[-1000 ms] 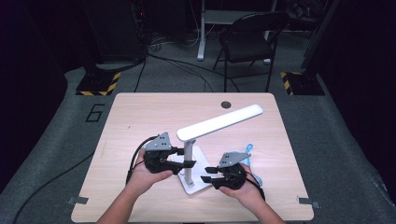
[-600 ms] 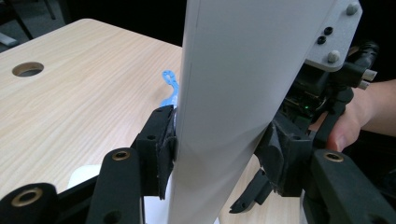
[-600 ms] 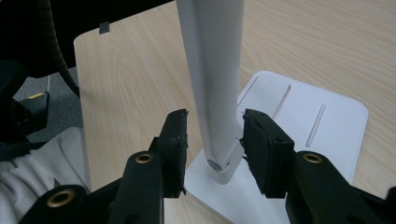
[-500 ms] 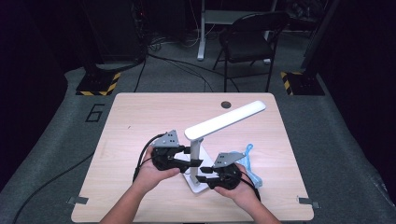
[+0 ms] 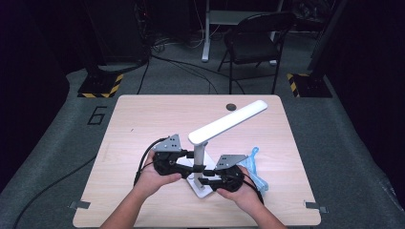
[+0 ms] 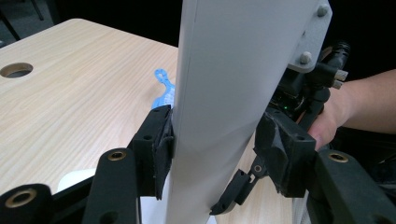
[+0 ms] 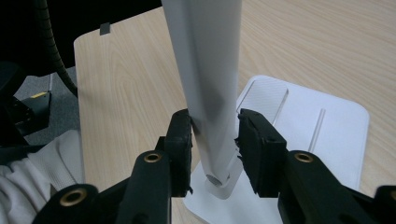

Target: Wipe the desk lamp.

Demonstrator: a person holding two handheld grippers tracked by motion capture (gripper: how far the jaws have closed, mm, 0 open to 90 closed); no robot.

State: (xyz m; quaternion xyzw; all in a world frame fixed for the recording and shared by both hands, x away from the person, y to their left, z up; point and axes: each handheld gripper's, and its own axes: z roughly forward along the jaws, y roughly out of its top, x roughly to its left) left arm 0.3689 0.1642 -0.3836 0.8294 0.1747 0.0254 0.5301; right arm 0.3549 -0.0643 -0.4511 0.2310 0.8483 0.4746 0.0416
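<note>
Both tongs clamp the white desk lamp's post [image 5: 199,160] at the table's six o'clock, the left gripper [image 5: 188,163] from nine, the right gripper [image 5: 204,180], jaws just closing, from three near the base [image 7: 322,126]; uneven pull could tip it.

Even overhead light falls on the pale wooden table [image 5: 143,119], while the room beyond it at twelve o'clock sinks into near black. The high view is soft and slightly grainy. Both gripper views blur the close black jaws; the white plastic lamp post [image 6: 224,93] carries a grey shadow toward six o'clock.
</note>
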